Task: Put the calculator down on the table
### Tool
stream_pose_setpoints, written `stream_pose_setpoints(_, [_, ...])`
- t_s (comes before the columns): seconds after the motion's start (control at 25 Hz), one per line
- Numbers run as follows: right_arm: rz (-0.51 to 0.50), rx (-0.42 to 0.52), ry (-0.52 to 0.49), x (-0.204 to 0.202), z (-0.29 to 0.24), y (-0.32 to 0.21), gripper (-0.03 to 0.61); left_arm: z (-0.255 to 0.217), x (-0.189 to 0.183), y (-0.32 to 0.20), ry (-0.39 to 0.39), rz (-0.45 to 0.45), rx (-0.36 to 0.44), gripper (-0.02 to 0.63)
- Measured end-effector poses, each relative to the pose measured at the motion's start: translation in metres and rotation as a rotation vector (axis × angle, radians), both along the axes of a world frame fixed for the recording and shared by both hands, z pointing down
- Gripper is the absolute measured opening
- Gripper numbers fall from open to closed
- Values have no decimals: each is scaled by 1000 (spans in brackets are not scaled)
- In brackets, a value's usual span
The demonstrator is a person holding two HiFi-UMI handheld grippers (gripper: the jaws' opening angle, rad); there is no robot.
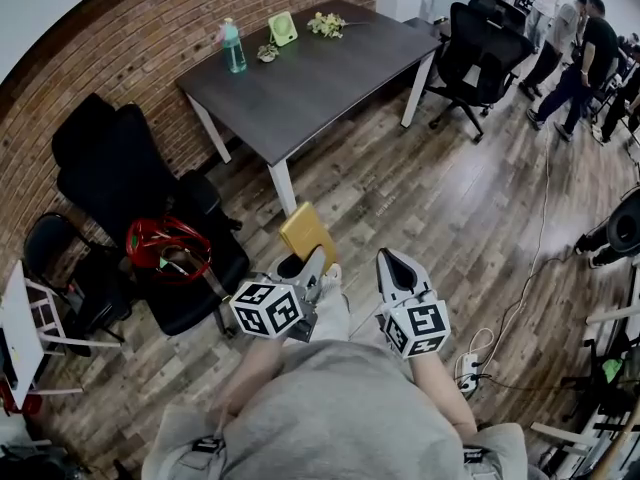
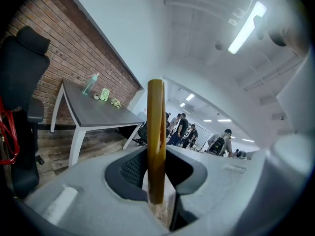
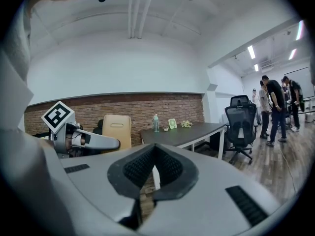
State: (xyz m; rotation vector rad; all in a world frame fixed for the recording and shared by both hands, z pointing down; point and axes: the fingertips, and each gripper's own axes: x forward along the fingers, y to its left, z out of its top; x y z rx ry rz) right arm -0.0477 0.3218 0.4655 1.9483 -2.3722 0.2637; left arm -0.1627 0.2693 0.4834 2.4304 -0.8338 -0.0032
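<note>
A flat tan calculator (image 1: 305, 233) stands on edge between the jaws of my left gripper (image 1: 307, 266), which is shut on it. In the left gripper view the calculator (image 2: 156, 141) shows edge-on as a thin upright yellow strip clamped between the dark pads. My right gripper (image 1: 391, 260) is level beside the left one, shut with nothing in it; its pads (image 3: 139, 167) meet at the tip. From the right gripper view the calculator (image 3: 117, 130) sticks up from the left gripper (image 3: 106, 143). The dark grey table (image 1: 300, 83) is ahead, across a stretch of floor.
On the table's far end are a teal bottle (image 1: 233, 47), a small green fan (image 1: 282, 28) and flowers (image 1: 326, 24). Black chairs (image 1: 115, 178), one holding a red cable coil (image 1: 167, 248), stand at left. Another office chair (image 1: 478, 43) and people (image 1: 580, 53) are at right.
</note>
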Motion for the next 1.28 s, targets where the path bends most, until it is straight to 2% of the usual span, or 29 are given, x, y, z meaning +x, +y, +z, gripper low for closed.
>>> stream_pose_setpoints(0.6, [-14,-28,14,35,6,-82,2,6,34,-79,4,-17,-22,89])
stream_pose_setpoints(1.28, [2,-61,41,65,-3,-200,2,-4,65,-207,-1,7,-35,89])
